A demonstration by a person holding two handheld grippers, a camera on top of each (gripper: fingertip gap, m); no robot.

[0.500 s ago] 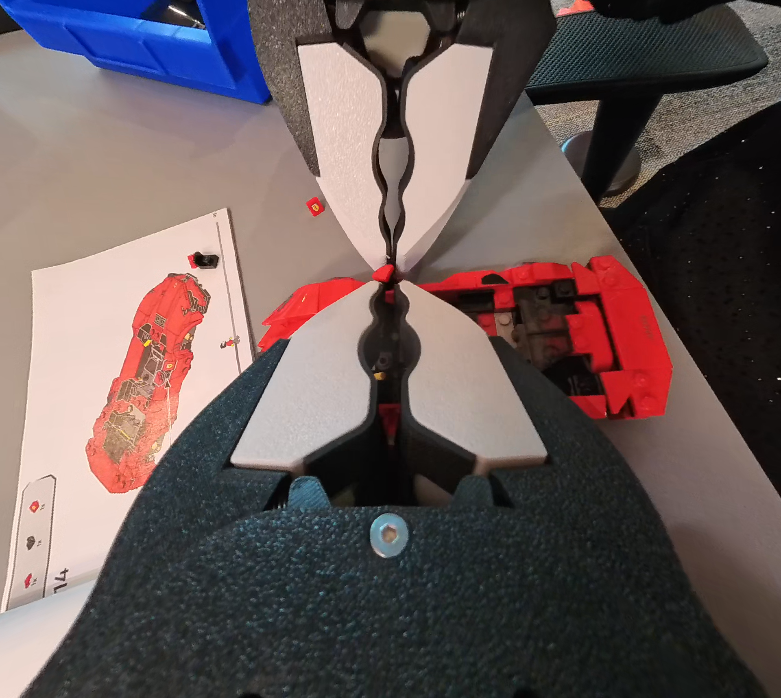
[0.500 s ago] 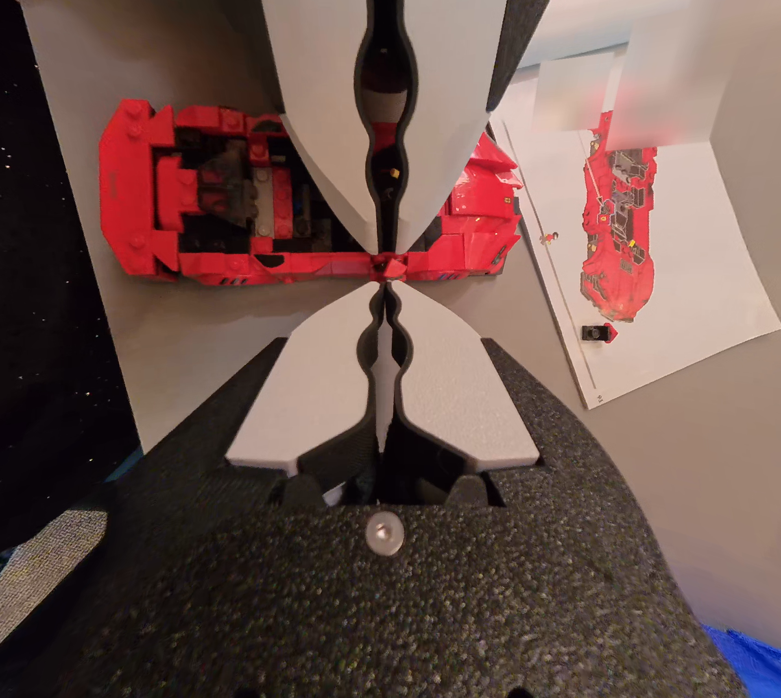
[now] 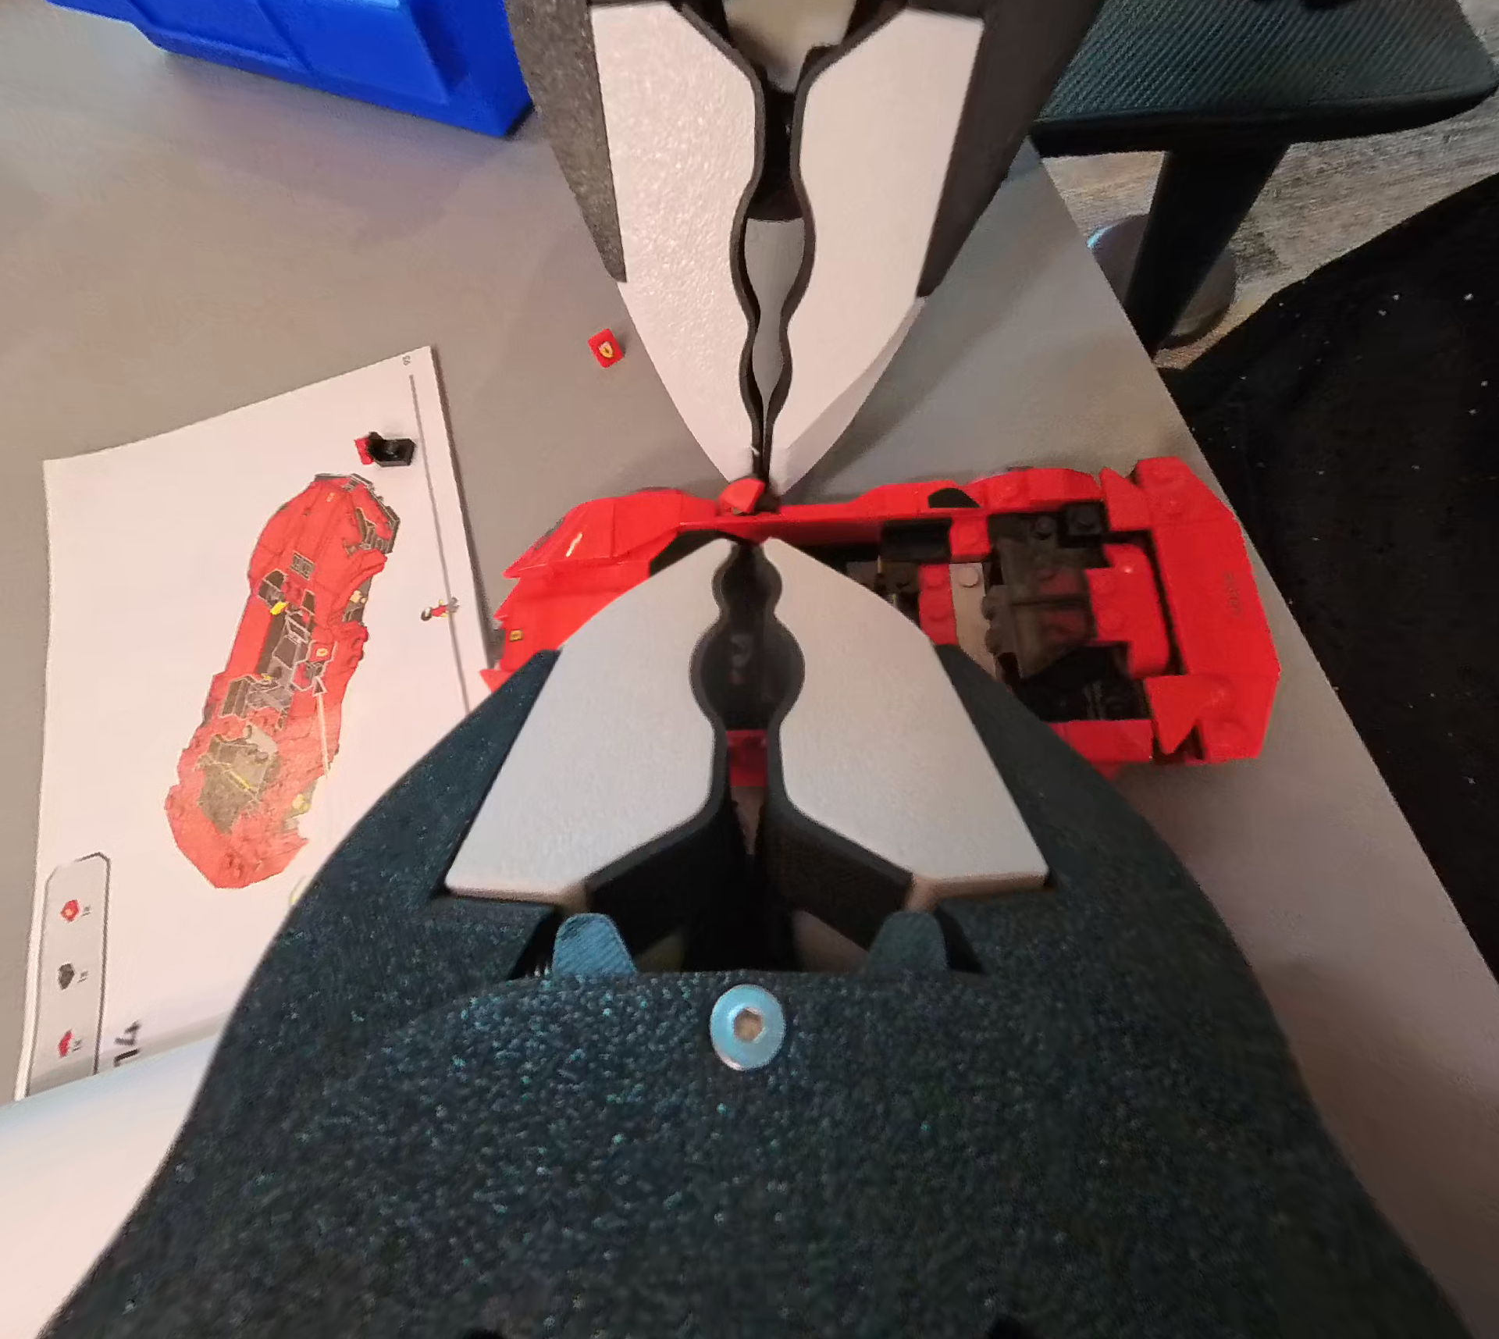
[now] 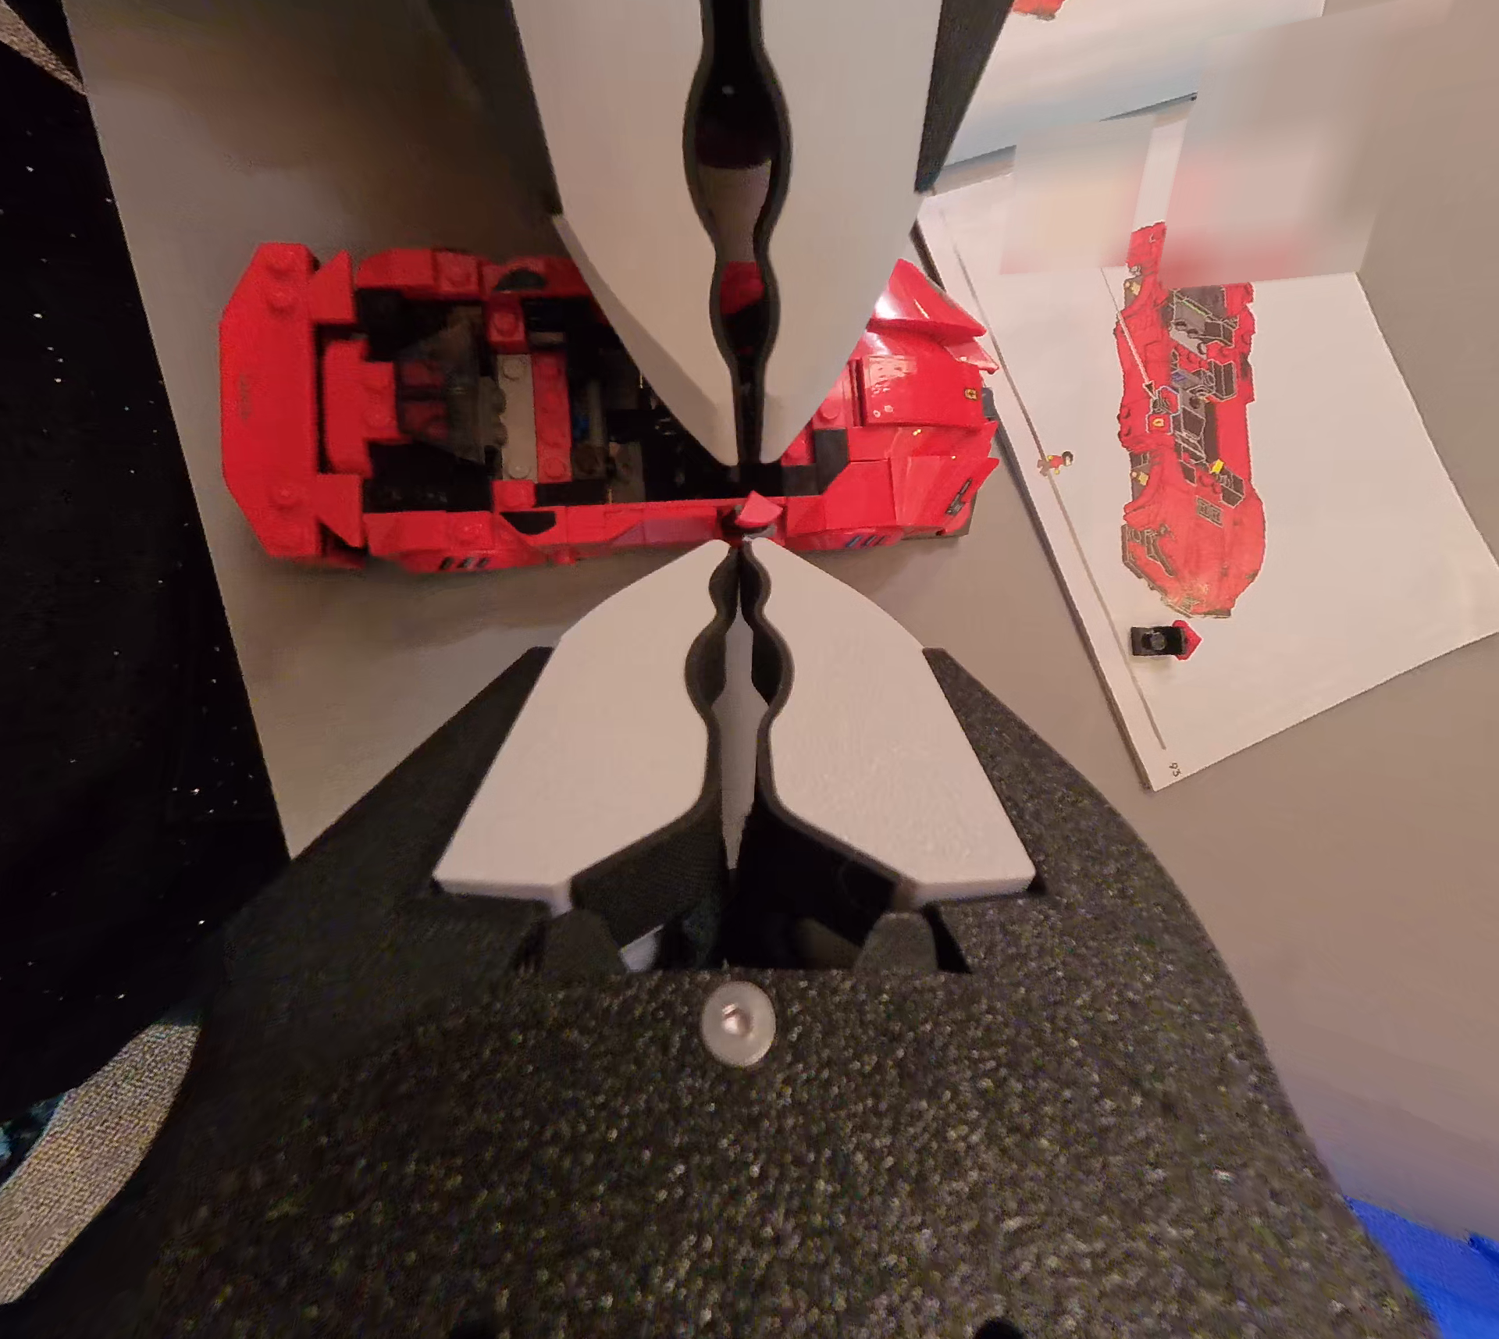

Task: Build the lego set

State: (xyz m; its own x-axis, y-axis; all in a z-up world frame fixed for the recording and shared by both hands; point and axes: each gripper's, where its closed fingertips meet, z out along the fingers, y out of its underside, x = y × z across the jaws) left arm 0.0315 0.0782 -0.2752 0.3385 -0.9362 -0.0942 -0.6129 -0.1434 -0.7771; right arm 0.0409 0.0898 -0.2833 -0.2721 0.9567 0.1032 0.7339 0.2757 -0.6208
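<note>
A red Lego car [image 3: 1168, 619] with an open black interior lies on the grey table [image 3: 243, 229]; it also shows in the right wrist view [image 4: 276, 408]. My two grippers meet tip to tip over the car's side edge. My right gripper [image 4: 738, 550] is shut on a small red sloped piece [image 4: 756, 510] with a black part under it, at the car's side. In the left wrist view it [image 3: 762, 473] comes down from above onto that piece [image 3: 742, 493]. My left gripper [image 3: 750, 550] is shut, its tips just short of the piece.
An open instruction booklet [image 3: 162, 570] lies left of the car, with a small black-and-red piece [image 3: 385, 448] on it. A loose red tile [image 3: 605, 349] lies behind it. A blue bin [image 3: 243, 2] stands at the back. The table edge [image 3: 1298, 773] and a chair [image 3: 1257, 67] are at the right. My two grippers' fingertips are within a few centimetres of each other.
Both grippers have come closer to the car. The red piece has stayed at the right gripper's tips, and the left gripper's tips now sit slightly apart from it.
</note>
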